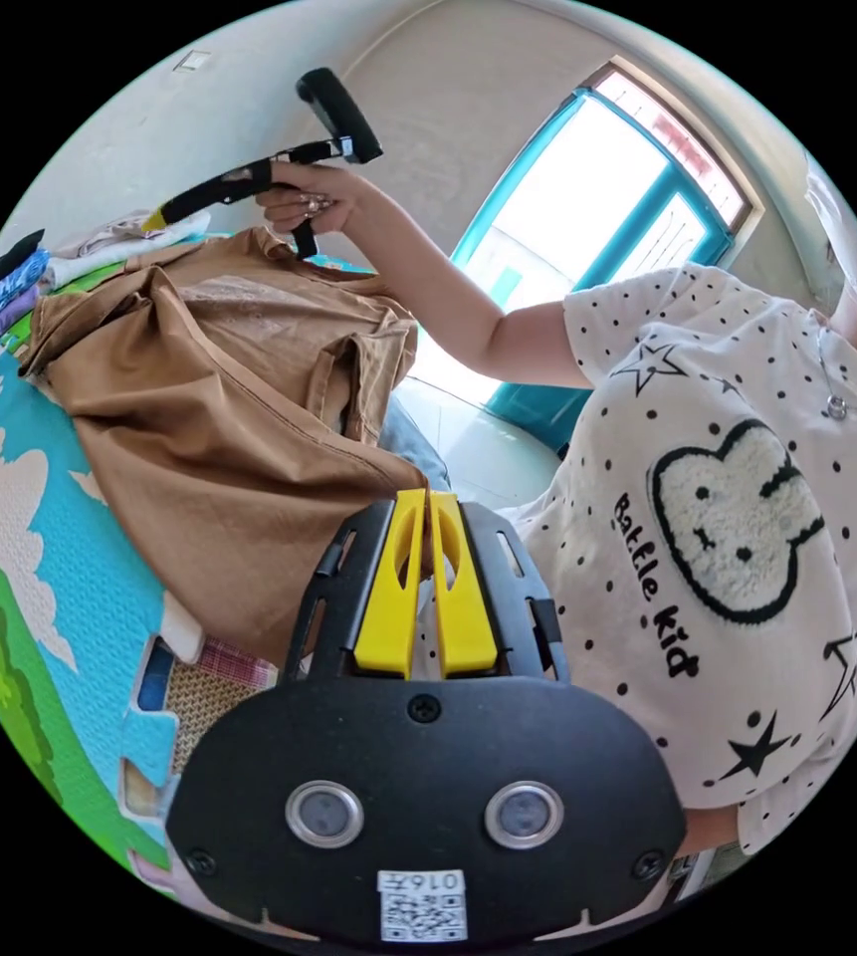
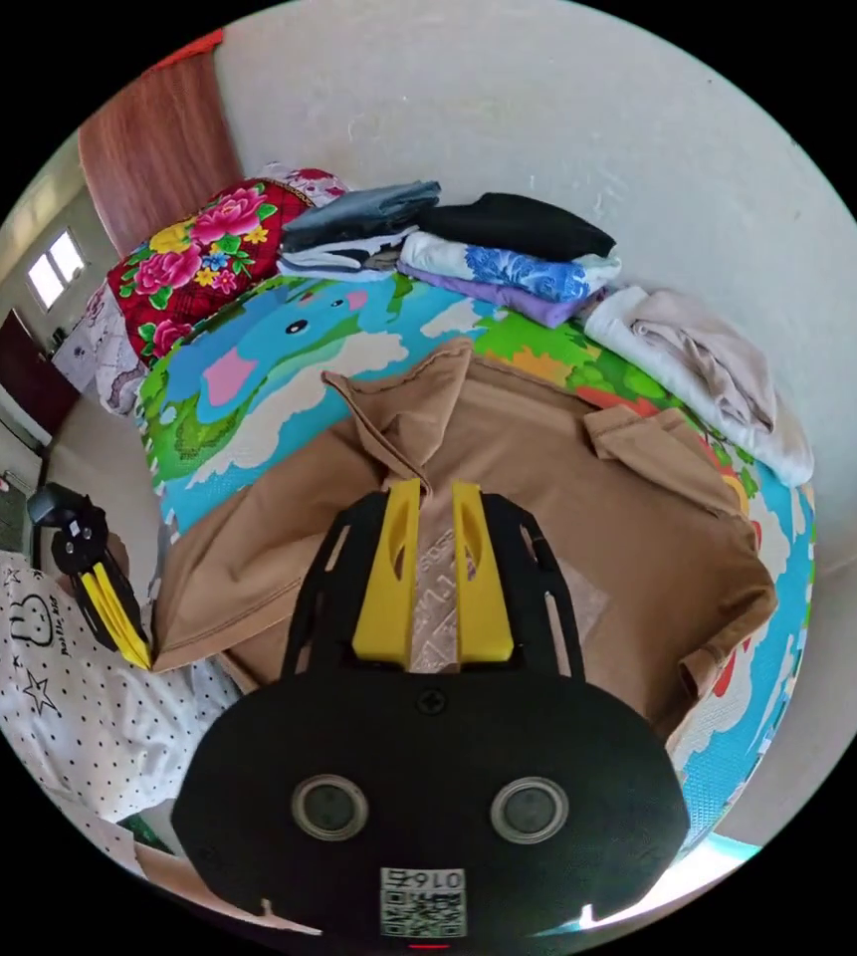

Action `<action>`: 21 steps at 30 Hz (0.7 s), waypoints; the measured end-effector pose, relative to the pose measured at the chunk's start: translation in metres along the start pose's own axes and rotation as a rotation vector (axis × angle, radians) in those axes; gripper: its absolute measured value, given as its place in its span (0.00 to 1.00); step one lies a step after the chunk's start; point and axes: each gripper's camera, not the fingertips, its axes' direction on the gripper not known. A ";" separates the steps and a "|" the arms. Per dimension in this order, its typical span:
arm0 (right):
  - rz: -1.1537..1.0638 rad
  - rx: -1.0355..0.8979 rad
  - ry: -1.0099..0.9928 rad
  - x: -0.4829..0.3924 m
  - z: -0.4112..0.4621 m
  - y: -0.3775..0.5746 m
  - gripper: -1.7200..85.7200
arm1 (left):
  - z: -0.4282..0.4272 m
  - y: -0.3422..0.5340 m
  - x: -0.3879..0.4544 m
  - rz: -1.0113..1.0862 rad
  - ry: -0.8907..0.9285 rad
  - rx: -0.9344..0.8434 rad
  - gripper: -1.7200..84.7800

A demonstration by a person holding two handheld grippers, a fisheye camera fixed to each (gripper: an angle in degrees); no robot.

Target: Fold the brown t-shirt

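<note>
Cartoon play mat (image 2: 279, 368) under brown t-shirt (image 2: 587, 518), hem pinched by left gripper (image 1: 426, 503) jaws, right gripper (image 2: 426, 493) jaws' grip unclear.

Domestic room, plain pale walls, strong daylight.

A teal-framed window (image 1: 637, 199) admits bright light that washes out the glass and falls on the pale floor (image 1: 478, 448) below it. The wall (image 2: 647, 129) is off-white and lightly marked. A colourful cartoon-printed foam mat (image 2: 279, 368) covers the work surface, with folded clothes (image 2: 508, 254) stacked along its far edge against the wall. A red floral blanket (image 2: 209, 249) lies beside a wood-grain panel (image 2: 154, 139). A second small window (image 2: 55, 267) shows in the distance.
</note>
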 end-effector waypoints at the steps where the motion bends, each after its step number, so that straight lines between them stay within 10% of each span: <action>1: -0.035 0.068 0.049 -0.016 -0.008 -0.007 0.12 | 0.001 0.003 0.000 -0.002 0.002 0.002 0.01; 10: -0.462 -0.064 0.217 -0.143 0.074 -0.083 0.18 | -0.003 0.041 0.012 -0.012 -0.032 0.044 0.01; 21: -0.099 -0.059 0.135 -0.069 0.079 -0.156 0.02 | -0.056 0.121 0.026 -0.017 -0.052 0.259 0.01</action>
